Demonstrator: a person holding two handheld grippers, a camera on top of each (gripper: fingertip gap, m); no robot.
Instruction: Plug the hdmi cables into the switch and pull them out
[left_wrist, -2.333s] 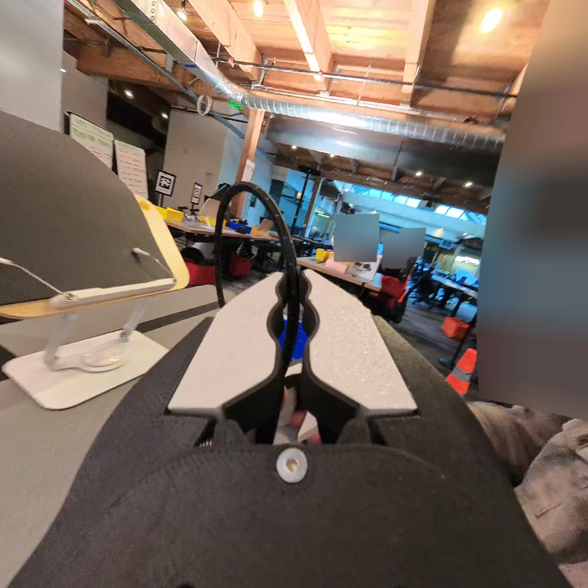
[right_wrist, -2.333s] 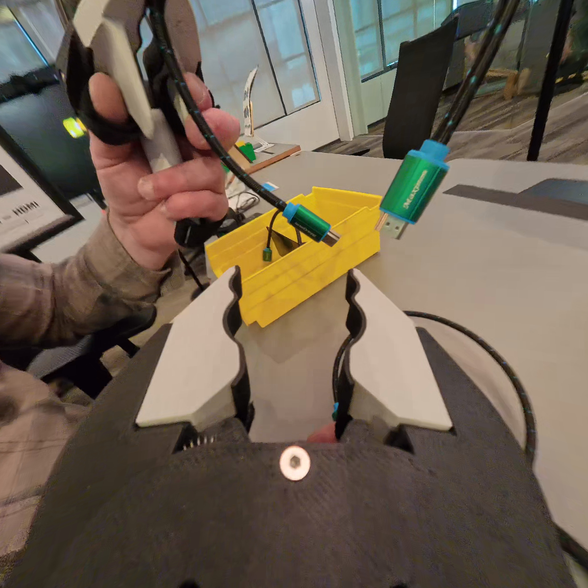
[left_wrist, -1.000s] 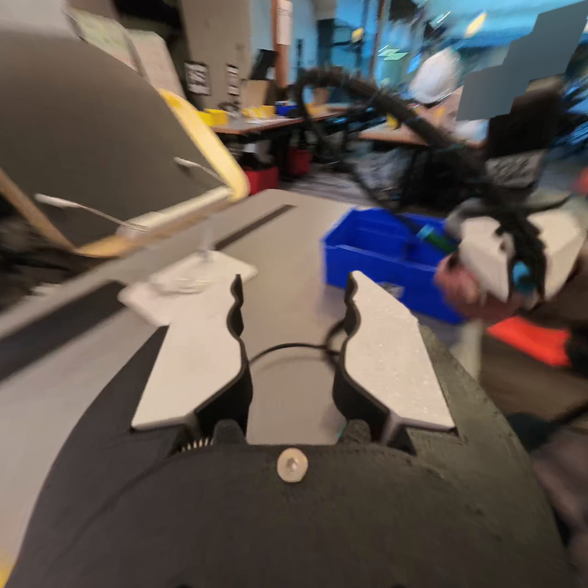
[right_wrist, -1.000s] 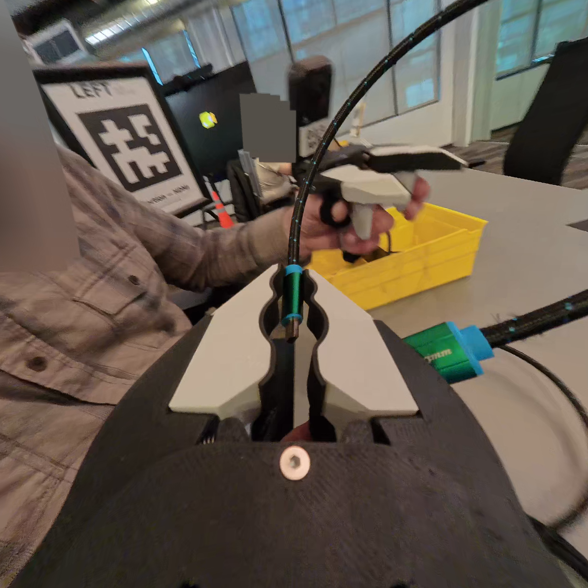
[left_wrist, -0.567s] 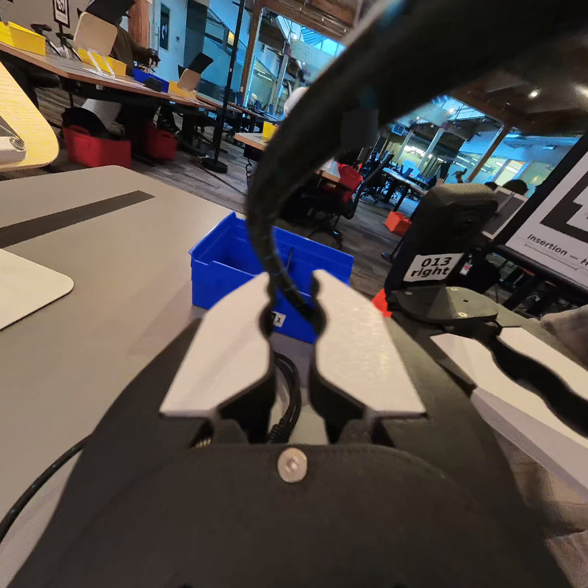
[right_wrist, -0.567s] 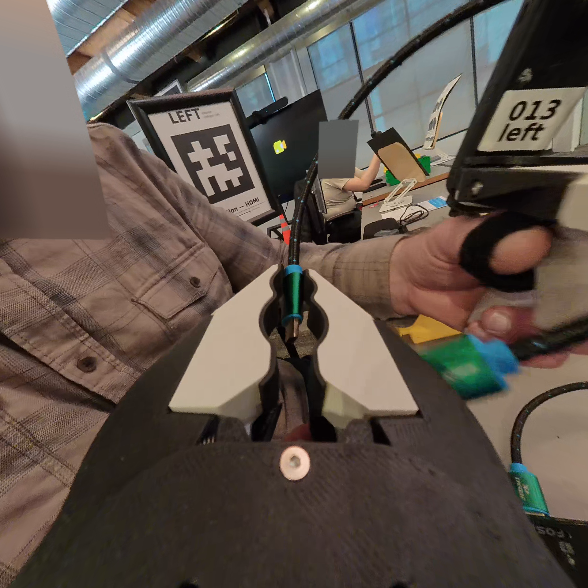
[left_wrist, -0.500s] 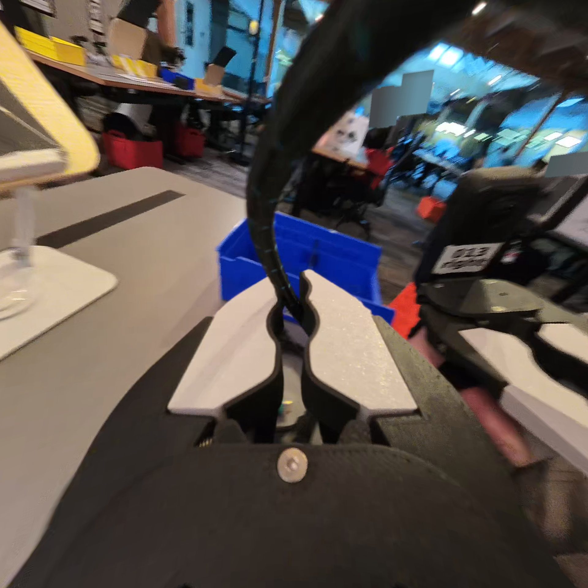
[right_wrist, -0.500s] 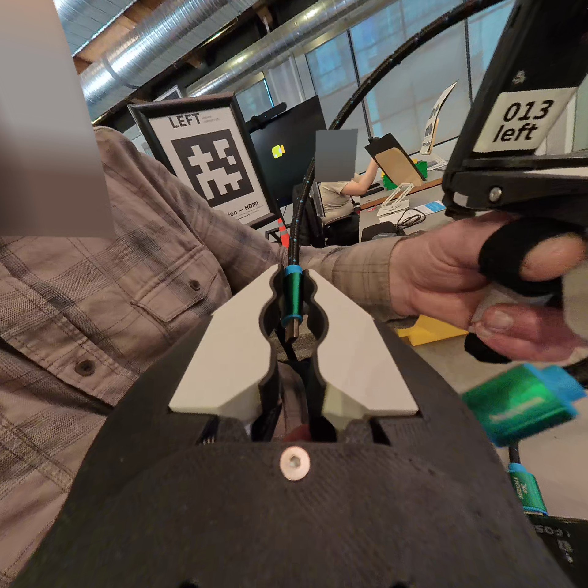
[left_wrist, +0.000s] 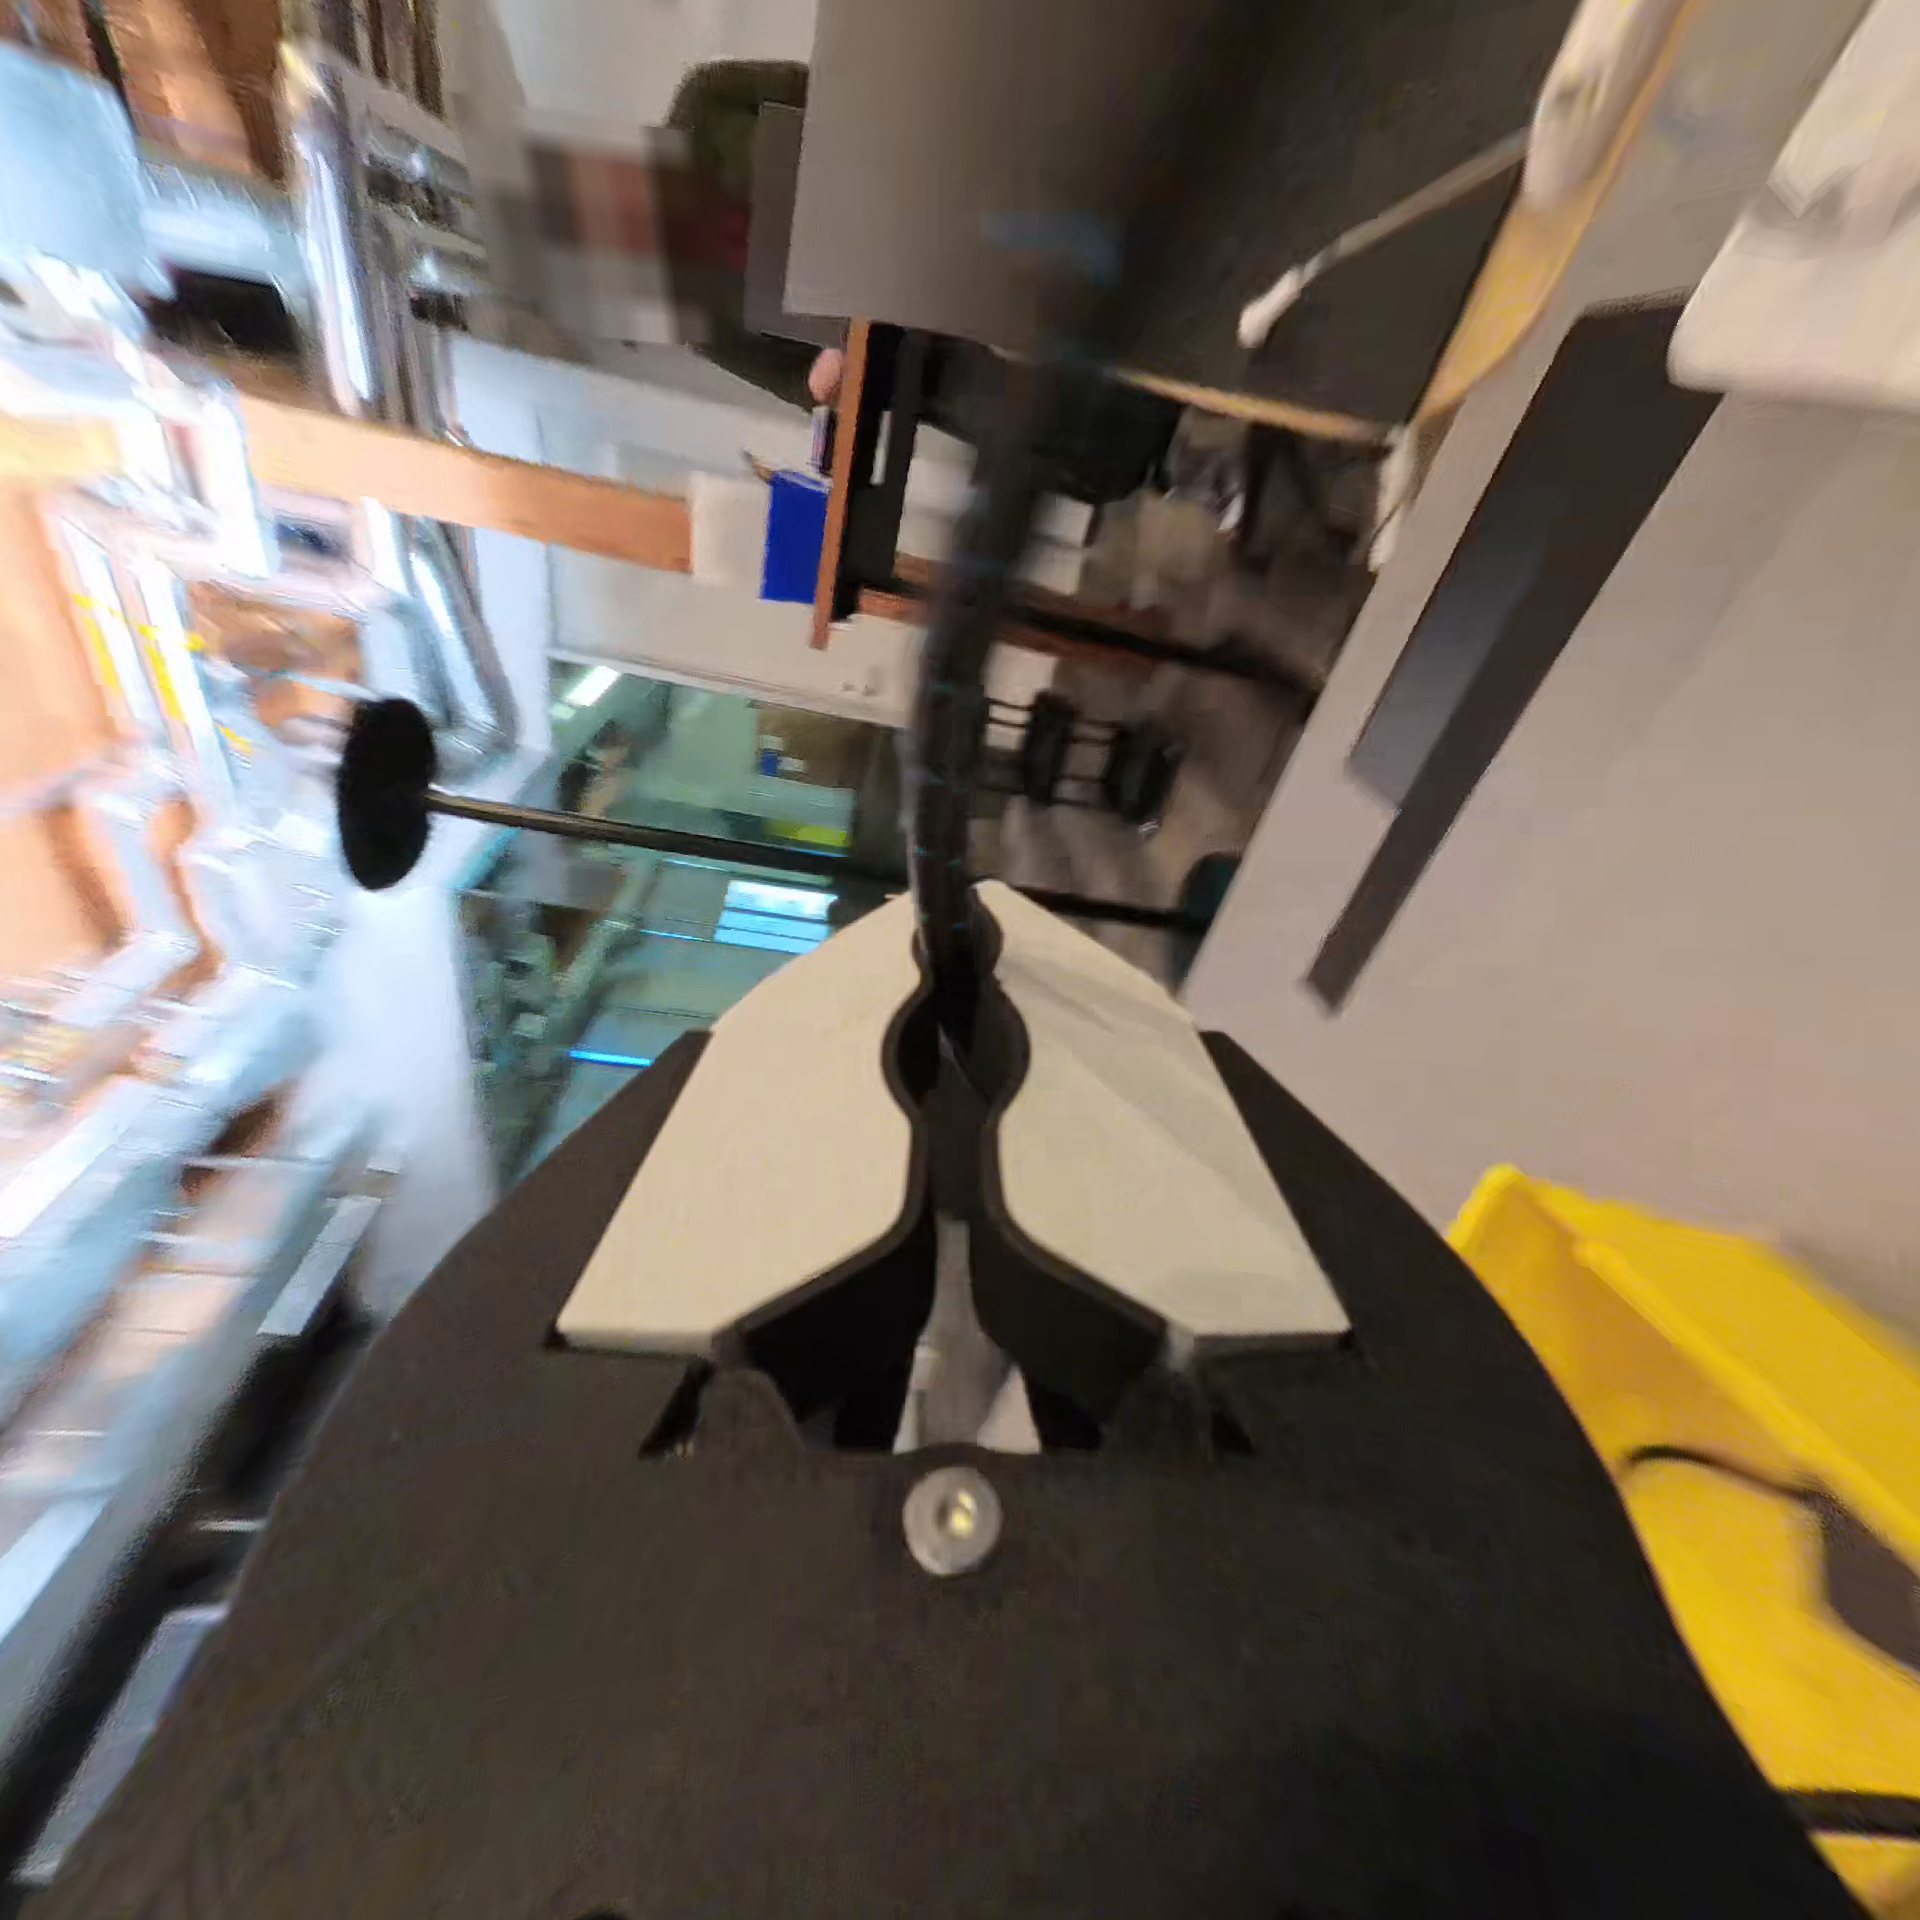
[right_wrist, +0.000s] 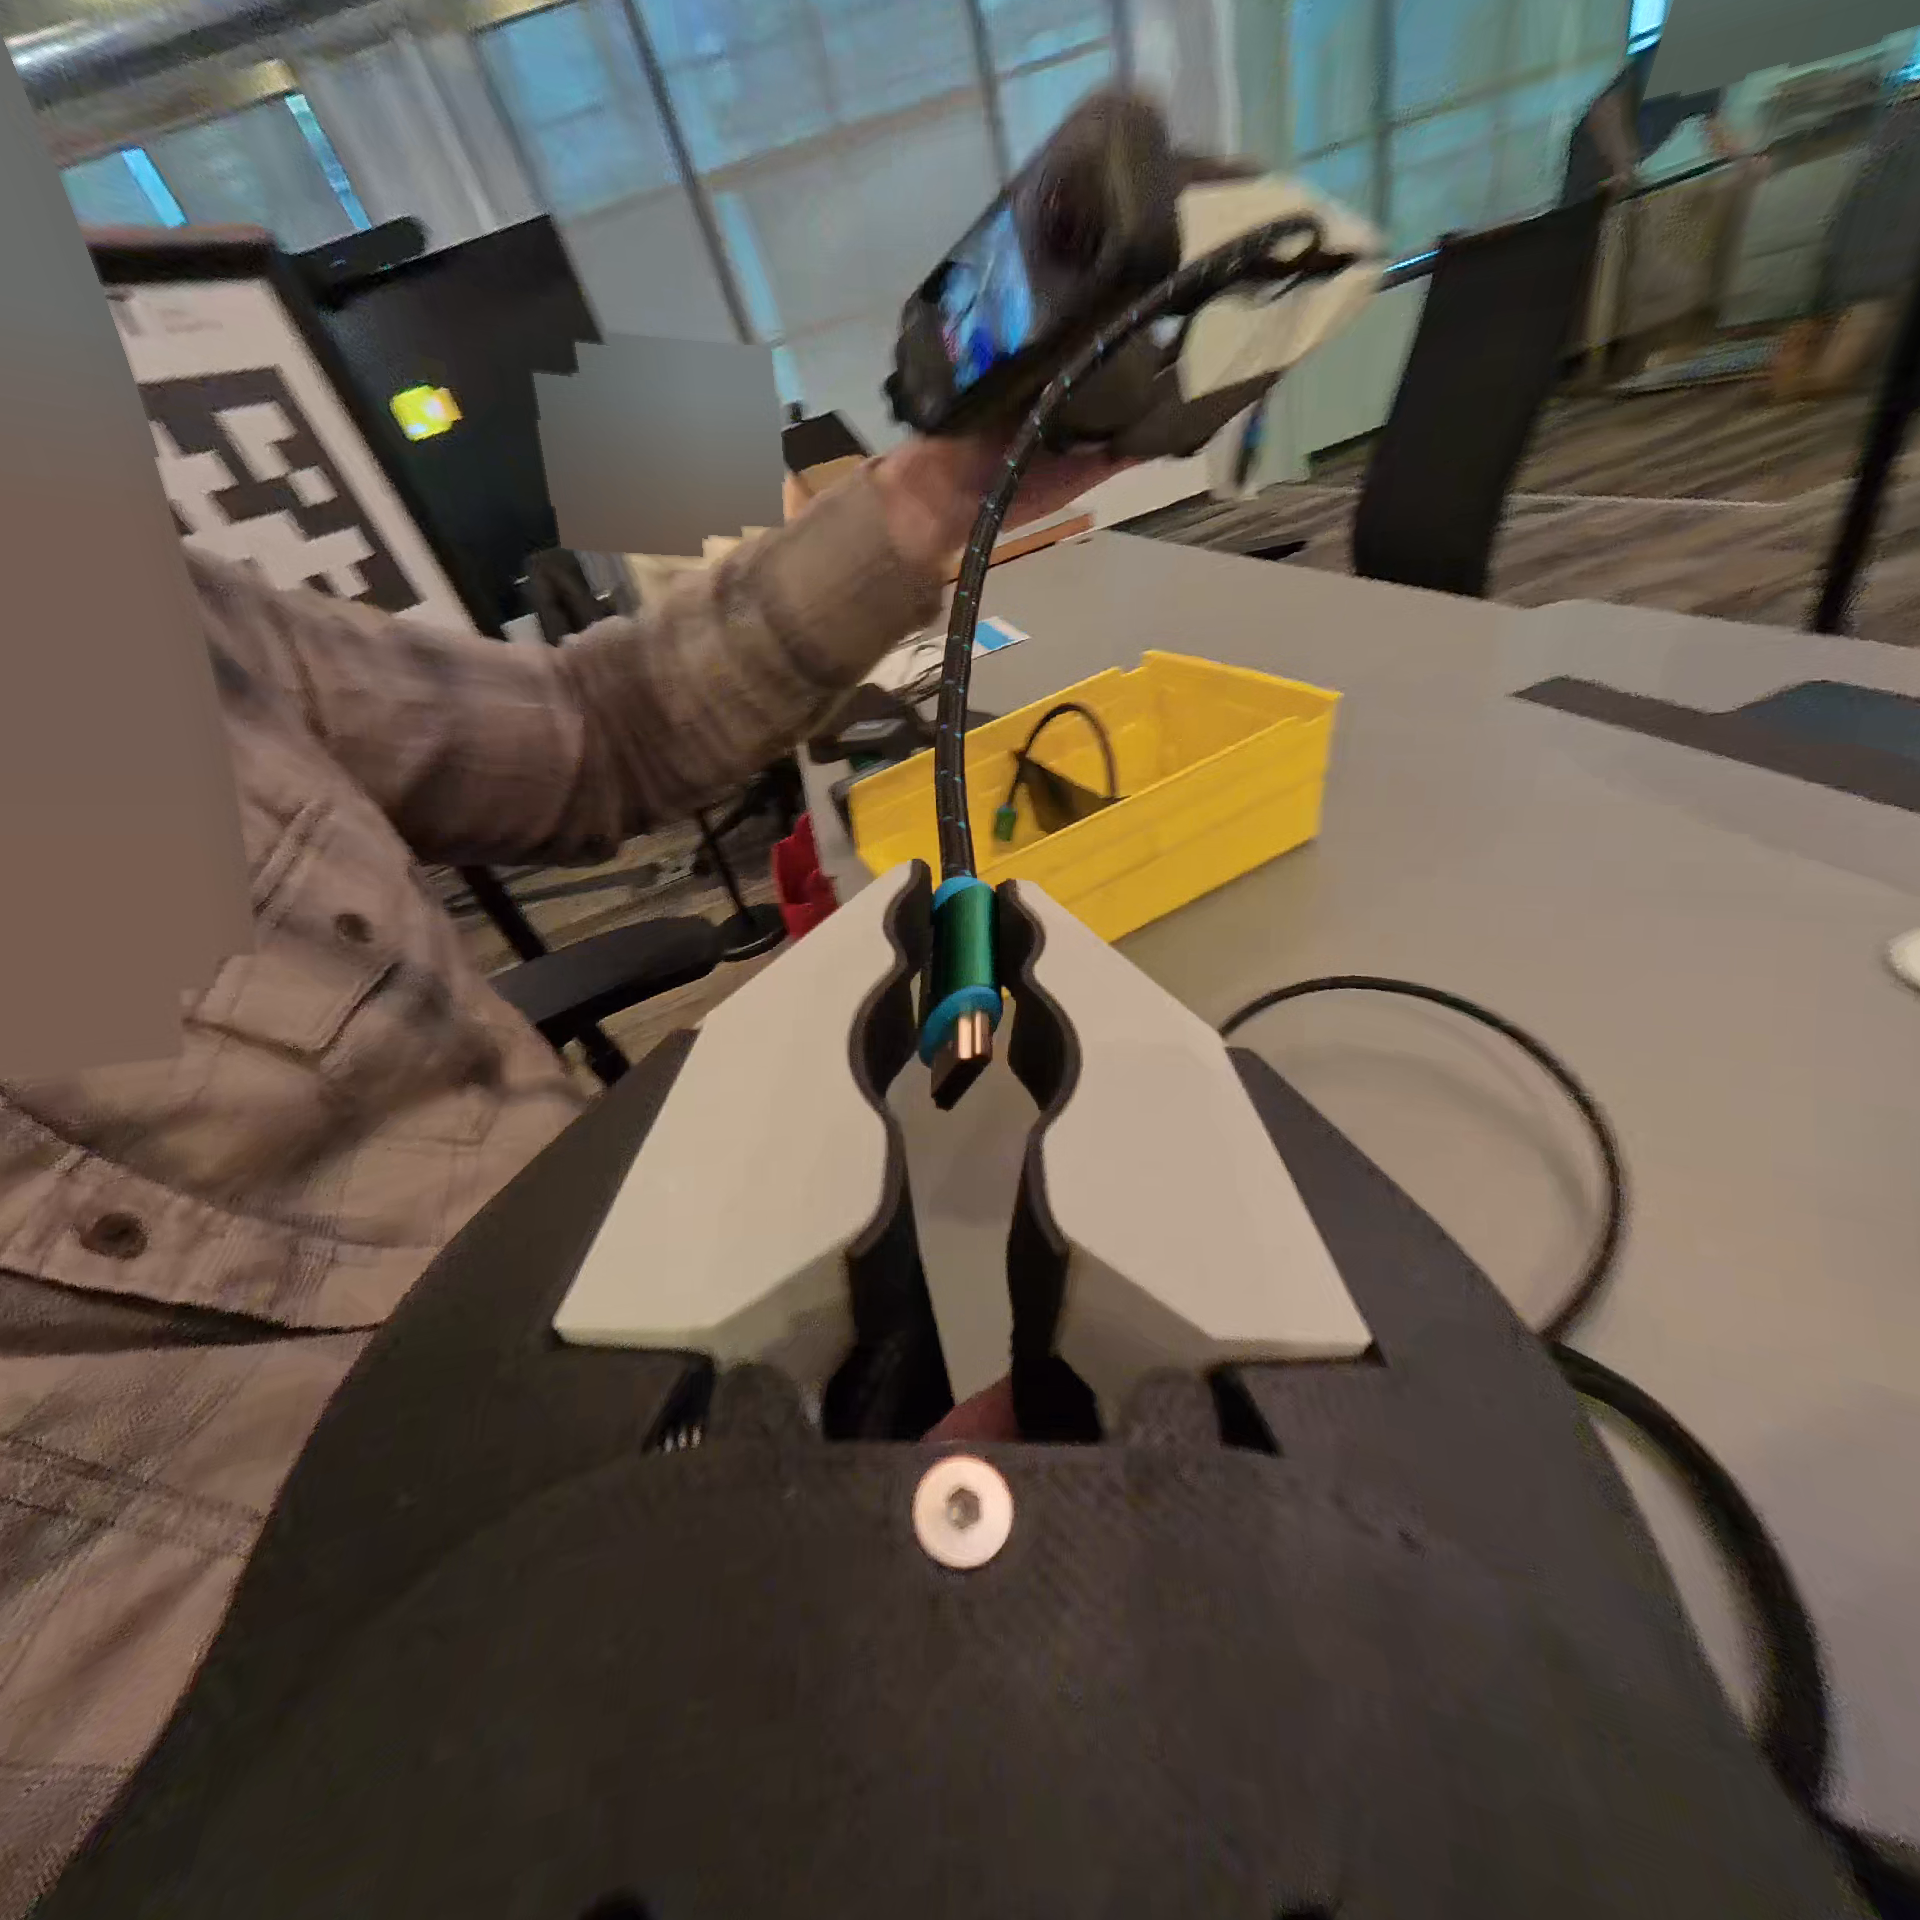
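My right gripper (right_wrist: 961, 894) is shut on a green HDMI plug (right_wrist: 964, 951) with blue rings. The plug's metal tip points back toward the camera. Its black braided cable (right_wrist: 961, 707) arches up and away to my left gripper (right_wrist: 1288, 249), held high in a hand over the table. In the left wrist view, which is rolled sideways and blurred, my left gripper (left_wrist: 948, 914) is shut on the same braided cable (left_wrist: 951, 675). A small black device with a short lead (right_wrist: 1060, 790) lies in the yellow bin (right_wrist: 1195, 810); I cannot tell whether it is the switch.
The yellow bin stands on the grey table (right_wrist: 1558, 883) and also shows in the left wrist view (left_wrist: 1714, 1403). A thin black cable (right_wrist: 1558, 1091) loops on the table to the right. A person's plaid sleeve (right_wrist: 520, 727) crosses on the left. A dark chair (right_wrist: 1455, 416) stands behind.
The left gripper went from open to shut on the braided cable, then rolled sideways and rose away from the right gripper. The right gripper has kept hold of the green plug.
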